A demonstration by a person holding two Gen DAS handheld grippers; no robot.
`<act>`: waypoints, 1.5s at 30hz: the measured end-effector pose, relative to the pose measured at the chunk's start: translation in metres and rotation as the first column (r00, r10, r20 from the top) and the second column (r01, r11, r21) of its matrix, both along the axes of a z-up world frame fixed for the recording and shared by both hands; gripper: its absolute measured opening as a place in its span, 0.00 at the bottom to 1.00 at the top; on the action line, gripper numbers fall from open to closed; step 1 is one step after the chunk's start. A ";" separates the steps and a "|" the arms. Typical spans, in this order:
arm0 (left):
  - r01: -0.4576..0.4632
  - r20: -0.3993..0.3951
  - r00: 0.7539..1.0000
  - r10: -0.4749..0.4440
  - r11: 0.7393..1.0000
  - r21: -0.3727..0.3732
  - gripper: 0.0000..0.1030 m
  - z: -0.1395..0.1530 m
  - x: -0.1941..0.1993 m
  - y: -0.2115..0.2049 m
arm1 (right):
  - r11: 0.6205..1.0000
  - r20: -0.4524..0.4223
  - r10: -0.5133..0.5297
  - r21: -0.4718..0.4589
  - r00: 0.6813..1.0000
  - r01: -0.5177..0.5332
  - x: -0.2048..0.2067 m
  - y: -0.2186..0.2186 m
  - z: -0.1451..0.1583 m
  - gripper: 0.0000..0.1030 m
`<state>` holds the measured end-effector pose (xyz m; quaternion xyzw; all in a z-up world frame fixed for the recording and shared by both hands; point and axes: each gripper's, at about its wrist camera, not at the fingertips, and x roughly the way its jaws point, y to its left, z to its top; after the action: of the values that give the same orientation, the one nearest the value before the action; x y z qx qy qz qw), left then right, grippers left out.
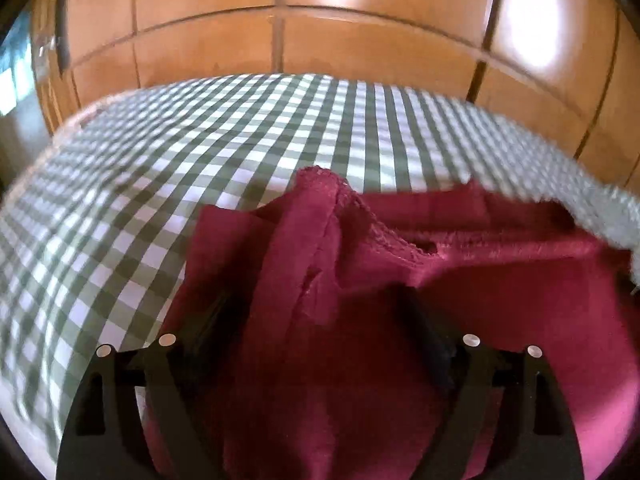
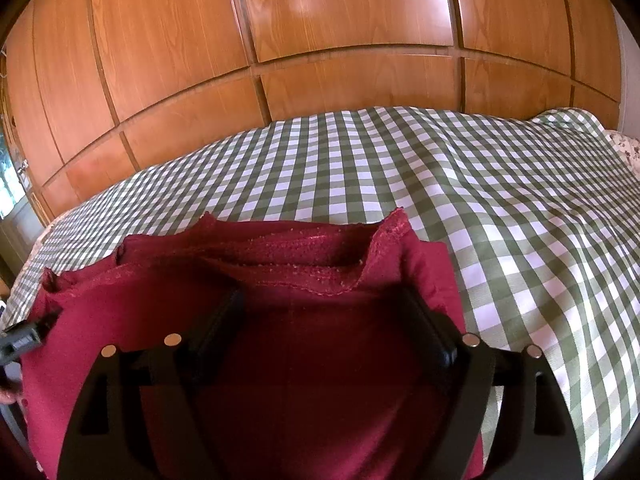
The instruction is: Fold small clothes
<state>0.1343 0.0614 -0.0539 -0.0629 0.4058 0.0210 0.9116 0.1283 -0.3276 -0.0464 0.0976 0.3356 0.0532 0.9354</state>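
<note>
A dark red garment (image 1: 360, 280) lies bunched on a green-and-white checked bedcover (image 1: 200, 152). Its seamed edge stands up in folds. In the left wrist view my left gripper (image 1: 316, 304) hangs over the cloth, open, its fingers wide apart and its pads clear of the fabric. The right wrist view shows the same garment (image 2: 280, 276) with a raised hem at its far edge. There my right gripper (image 2: 322, 300) is open too, with cloth below and between its fingers but not pinched. The grey tip of my left gripper (image 2: 20, 340) shows at the garment's left edge.
Wooden wardrobe doors (image 2: 320, 40) stand behind the bed. The checked bedcover (image 2: 480, 200) stretches far and right of the garment, with soft wrinkles. A floral pillow corner (image 2: 628, 148) shows at the far right. A blurred checked strip (image 1: 600, 212) crosses the right of the left wrist view.
</note>
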 end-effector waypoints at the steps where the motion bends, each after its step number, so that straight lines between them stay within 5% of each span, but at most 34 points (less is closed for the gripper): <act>1: 0.006 -0.002 1.000 -0.006 1.000 0.010 0.80 0.000 0.000 -0.001 | 1.000 0.002 -0.001 -0.001 1.000 0.001 0.000 0.000 0.000 0.79; 7: 0.032 0.033 0.999 -0.032 0.999 -0.023 0.88 0.002 -0.009 0.003 | 0.994 0.092 -0.073 -0.078 0.993 0.080 -0.027 0.004 0.015 0.98; 18: 0.060 0.075 0.996 -0.054 0.996 -0.069 0.91 0.008 -0.028 0.008 | 0.945 0.097 -0.326 0.005 0.940 0.327 -0.076 -0.083 0.025 0.98; 24: -0.007 0.172 0.984 0.038 0.984 -0.180 0.91 0.015 -0.062 0.028 | 0.976 0.107 -0.203 -0.057 0.973 0.210 -0.099 -0.049 0.035 0.98; 30: -0.097 0.140 0.982 0.126 0.975 -0.200 0.93 0.021 -0.082 0.053 | 0.981 0.076 -0.056 -0.181 0.996 0.069 -0.106 0.001 0.030 0.98; 33: -0.100 0.109 0.984 0.141 0.945 -0.312 0.93 0.014 -0.096 0.068 | 0.999 0.065 0.003 -0.043 0.998 -0.001 -0.124 -0.018 0.027 0.98; 34: -0.096 0.104 0.985 0.137 0.938 -0.334 0.93 0.012 -0.101 0.070 | 1.000 0.062 0.020 -0.006 0.998 -0.020 -0.130 -0.026 0.025 0.96; 38: -0.010 0.104 0.993 0.059 0.906 -0.424 0.86 0.005 -0.122 0.068 | 0.998 -0.050 0.049 0.043 0.998 -0.047 -0.159 -0.049 0.004 0.63; 41: 0.056 0.103 0.995 -0.008 0.878 -0.475 0.84 0.003 -0.134 0.061 | 0.988 -0.116 0.075 0.140 0.990 -0.058 -0.174 -0.060 -0.019 0.58; 43: 0.069 0.065 0.997 -0.044 0.888 -0.454 0.79 -0.002 -0.137 0.051 | 0.980 -0.122 0.091 0.188 0.988 -0.067 -0.177 -0.059 -0.029 0.51; 45: 0.060 0.049 0.998 -0.043 0.908 -0.416 0.68 -0.003 -0.137 0.046 | 0.975 -0.112 0.118 0.199 0.987 -0.094 -0.174 -0.054 -0.029 0.31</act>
<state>-0.0027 0.1074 -0.0573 -0.2456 0.3849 -0.0913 0.8850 -0.0455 -0.3821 -0.0755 0.1727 0.3905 0.1294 0.8950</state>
